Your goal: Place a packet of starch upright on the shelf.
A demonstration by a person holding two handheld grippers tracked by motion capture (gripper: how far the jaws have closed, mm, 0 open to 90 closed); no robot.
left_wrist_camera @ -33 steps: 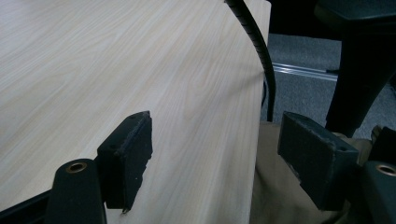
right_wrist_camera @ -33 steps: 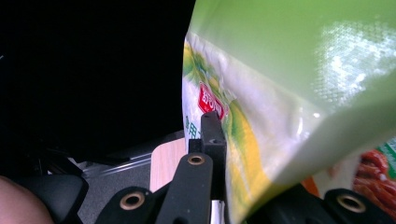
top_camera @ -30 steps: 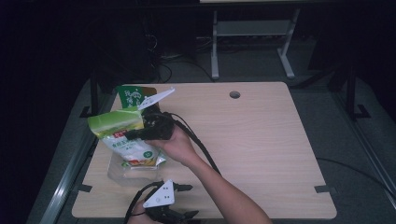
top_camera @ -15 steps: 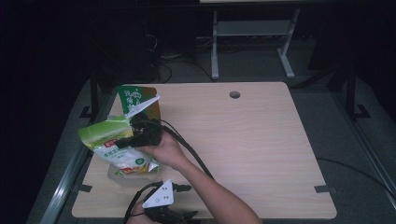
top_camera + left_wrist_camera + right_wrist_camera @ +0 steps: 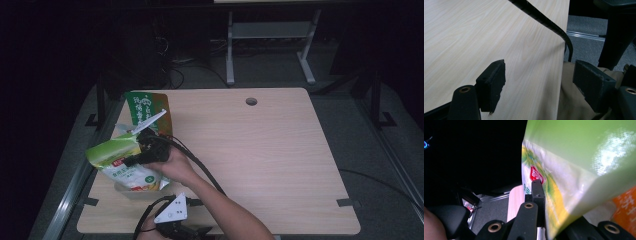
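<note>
A green and white pouch (image 5: 116, 161) hangs tilted over the table's left side, and my right gripper (image 5: 143, 151) is shut on it from the right. In the right gripper view the pouch (image 5: 579, 170) sits between the jaws, with one fingertip (image 5: 537, 192) pressed on its printed face and the other hidden beneath it. A second green pouch (image 5: 146, 107) stands upright just behind. My left gripper (image 5: 185, 231) rests at the table's front edge; in its own view it (image 5: 539, 85) stands open with nothing between its pads.
A clear shallow container (image 5: 125, 190) lies under the held pouch near the front left corner. A black cable (image 5: 541, 20) trails across the light wooden table (image 5: 280, 150). A round hole (image 5: 251, 101) marks the back. Something orange (image 5: 626, 205) shows below the pouch.
My right gripper has carried the pouch down and toward the front left, lowering it over the clear container. The left gripper has stayed where it was.
</note>
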